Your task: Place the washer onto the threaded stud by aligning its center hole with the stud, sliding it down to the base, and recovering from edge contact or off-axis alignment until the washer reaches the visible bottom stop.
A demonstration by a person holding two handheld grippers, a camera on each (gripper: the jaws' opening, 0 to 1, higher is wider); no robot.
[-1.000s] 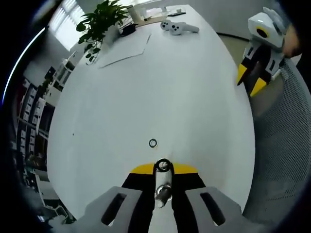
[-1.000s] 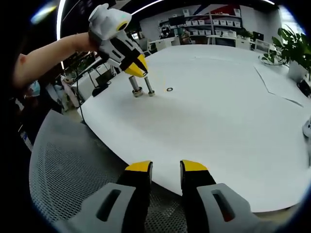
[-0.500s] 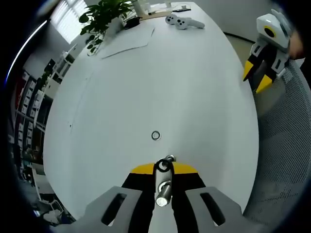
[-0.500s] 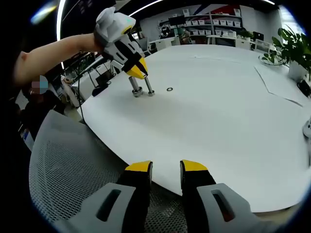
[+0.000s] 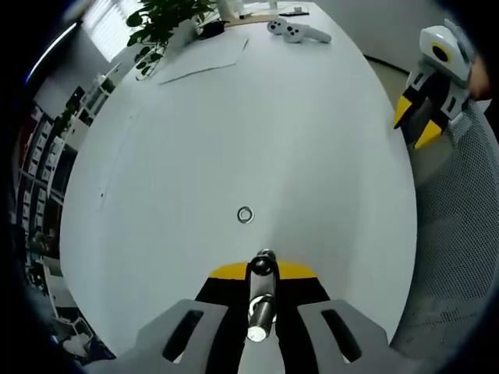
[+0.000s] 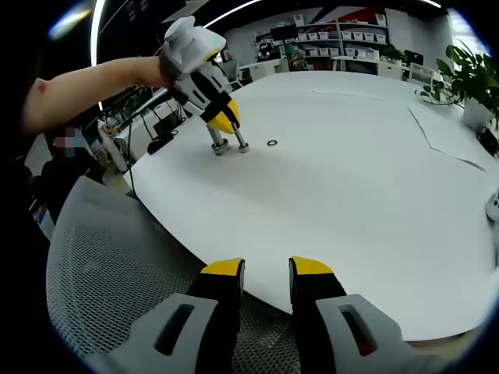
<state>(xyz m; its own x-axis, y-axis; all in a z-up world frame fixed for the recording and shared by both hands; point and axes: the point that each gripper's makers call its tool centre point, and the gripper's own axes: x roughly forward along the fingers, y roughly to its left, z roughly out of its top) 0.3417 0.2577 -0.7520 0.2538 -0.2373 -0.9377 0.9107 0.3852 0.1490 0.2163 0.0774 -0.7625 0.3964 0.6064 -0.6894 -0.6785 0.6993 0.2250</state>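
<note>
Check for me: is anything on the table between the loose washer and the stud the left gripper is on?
Nothing visible. The washer lies flat on bare white table just beyond the stud held at the left gripper.

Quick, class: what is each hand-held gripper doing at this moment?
Left hand-held gripper: closed on the threaded stud.
Right hand-held gripper: open, holding nothing, above the mesh chair.
</note>
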